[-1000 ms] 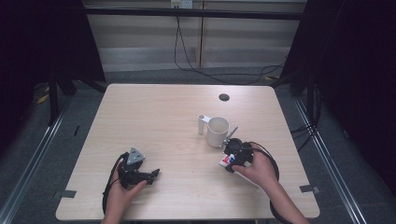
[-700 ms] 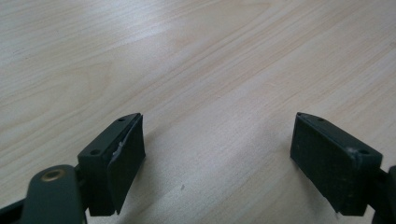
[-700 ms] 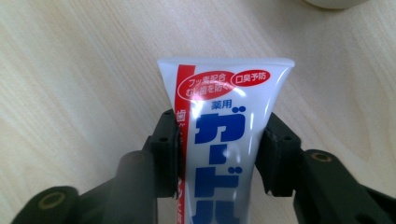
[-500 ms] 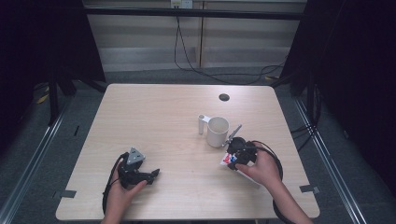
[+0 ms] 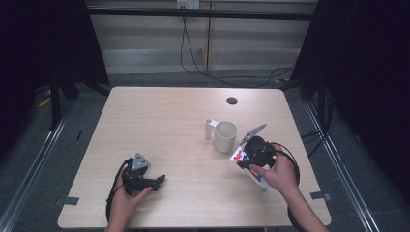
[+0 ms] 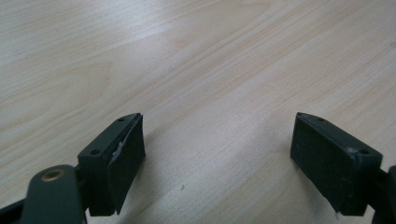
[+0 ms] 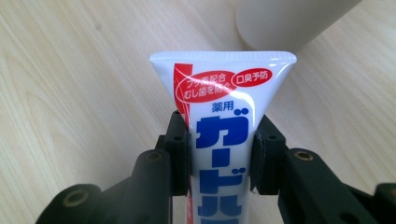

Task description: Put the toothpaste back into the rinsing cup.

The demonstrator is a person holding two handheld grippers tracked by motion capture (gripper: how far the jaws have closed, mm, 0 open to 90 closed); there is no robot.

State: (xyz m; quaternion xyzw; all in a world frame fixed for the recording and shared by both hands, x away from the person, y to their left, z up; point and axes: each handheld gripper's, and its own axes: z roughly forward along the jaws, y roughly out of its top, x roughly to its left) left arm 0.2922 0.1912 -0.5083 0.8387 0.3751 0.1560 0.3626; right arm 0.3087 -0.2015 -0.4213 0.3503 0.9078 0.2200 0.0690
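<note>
A white toothpaste tube (image 7: 224, 116) with red and blue print is clamped between the jaws of my right gripper (image 7: 220, 156), its flat crimped end pointing away from me. In the high view the same tube (image 5: 240, 156) lies low over the table at the right, just in front of a cream mug (image 5: 225, 136) with its handle to the left. My right gripper (image 5: 251, 157) is shut on the tube. My left gripper (image 5: 157, 181) rests at the front left, and its jaws stand wide open over bare wood (image 6: 219, 154).
A small dark round hole (image 5: 232, 100) sits in the wooden table (image 5: 159, 121) near its far edge. Black cables trail from both grippers. Beyond the table edges are dark floor and metal rails.
My right hand and the tube have shifted slightly right and toward the front edge, a little away from the mug. The left gripper has not moved.
</note>
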